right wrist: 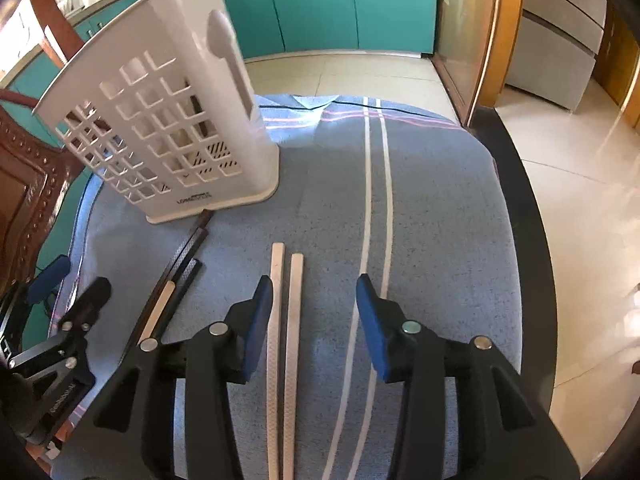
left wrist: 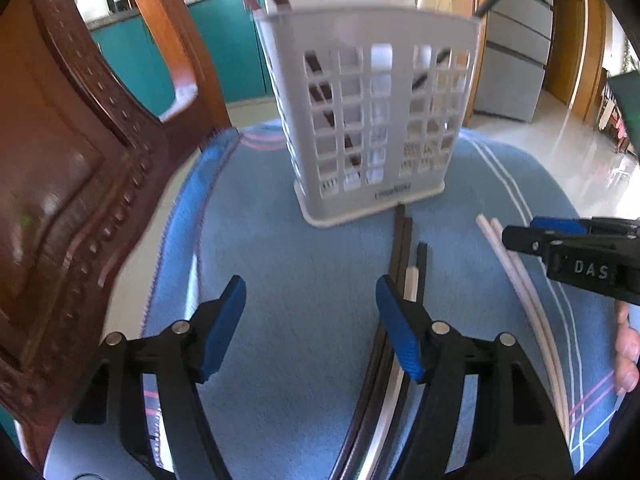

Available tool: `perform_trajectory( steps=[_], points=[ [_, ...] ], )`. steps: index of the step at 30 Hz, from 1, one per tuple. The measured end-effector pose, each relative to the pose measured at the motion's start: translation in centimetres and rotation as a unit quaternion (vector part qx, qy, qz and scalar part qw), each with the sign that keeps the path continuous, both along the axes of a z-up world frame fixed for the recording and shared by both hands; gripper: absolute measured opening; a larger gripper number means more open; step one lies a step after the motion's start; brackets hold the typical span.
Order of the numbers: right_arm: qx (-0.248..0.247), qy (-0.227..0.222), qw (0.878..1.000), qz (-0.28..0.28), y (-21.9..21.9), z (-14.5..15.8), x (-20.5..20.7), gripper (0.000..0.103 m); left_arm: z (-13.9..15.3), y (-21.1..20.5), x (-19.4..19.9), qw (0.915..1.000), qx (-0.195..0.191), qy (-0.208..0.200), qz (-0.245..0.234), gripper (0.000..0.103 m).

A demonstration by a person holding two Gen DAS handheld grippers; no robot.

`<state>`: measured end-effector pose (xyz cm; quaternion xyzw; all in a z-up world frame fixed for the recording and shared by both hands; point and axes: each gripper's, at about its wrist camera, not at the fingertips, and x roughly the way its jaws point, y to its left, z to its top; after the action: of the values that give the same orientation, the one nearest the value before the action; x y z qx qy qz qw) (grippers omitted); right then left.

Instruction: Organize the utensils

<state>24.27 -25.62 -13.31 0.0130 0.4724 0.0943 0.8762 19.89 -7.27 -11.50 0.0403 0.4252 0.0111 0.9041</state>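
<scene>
A white slotted utensil basket [left wrist: 368, 120] [right wrist: 160, 120] stands upright on a blue striped cloth [left wrist: 280, 248] [right wrist: 440, 220], with dark sticks poking out of its top. A bundle of dark chopsticks [left wrist: 402, 240] [right wrist: 188, 256] with one pale one lies in front of it. My left gripper [left wrist: 311, 284] [right wrist: 76, 284] is open and empty, its right finger just over that bundle. Two white chopsticks [right wrist: 296, 300] [left wrist: 516, 280] lie side by side on the cloth. My right gripper [right wrist: 314, 284] [left wrist: 520, 232] is open over them; they lie between its fingers, close to the left one, and the pads do not press on them.
A carved wooden chair [left wrist: 80, 160] [right wrist: 24, 184] stands close at the left. The dark table edge [right wrist: 532, 240] curves along the right, with tiled floor beyond. Teal cabinets [right wrist: 340, 8] are behind. A person's fingers [left wrist: 626, 352] show at the right rim.
</scene>
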Motion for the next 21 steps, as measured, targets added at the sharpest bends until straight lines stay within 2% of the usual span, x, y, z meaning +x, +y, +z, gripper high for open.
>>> perform_trajectory(
  steps=[5,10,11,13,15,16,19,21],
  points=[
    [-0.012,0.002,1.0,0.005,0.5,-0.4,0.3,0.043,-1.9,-0.4,0.4,0.9992,-0.002,0.04,-0.007,0.068],
    [-0.014,0.007,1.0,0.0,0.3,-0.8,0.8,0.044,-2.3,-0.5,0.6,0.9991,-0.012,0.039,-0.005,0.068],
    [-0.014,0.007,1.0,0.0,0.3,-0.9,0.8,0.045,-2.3,-0.4,0.6,0.9991,-0.014,0.039,-0.006,0.067],
    [-0.015,0.008,1.0,-0.001,0.3,-1.1,1.1,0.046,-2.3,-0.5,0.6,0.9989,-0.021,0.04,-0.011,0.057],
    [-0.015,0.009,1.0,-0.003,0.2,-1.1,1.2,0.047,-2.2,-0.4,0.7,0.9989,-0.01,0.045,-0.004,0.053],
    [-0.015,0.009,1.0,-0.003,0.2,-1.1,1.2,0.047,-2.6,-0.2,0.9,0.9984,0.002,0.057,0.004,0.051],
    [-0.016,0.01,1.0,-0.005,0.1,-1.2,1.2,0.048,-2.2,1.0,0.7,0.998,-0.014,0.061,0.011,0.051],
    [-0.016,0.01,1.0,-0.005,0.1,-1.3,1.4,0.048,-2.0,1.2,0.6,0.998,-0.006,0.061,0.016,0.051]
  ],
)
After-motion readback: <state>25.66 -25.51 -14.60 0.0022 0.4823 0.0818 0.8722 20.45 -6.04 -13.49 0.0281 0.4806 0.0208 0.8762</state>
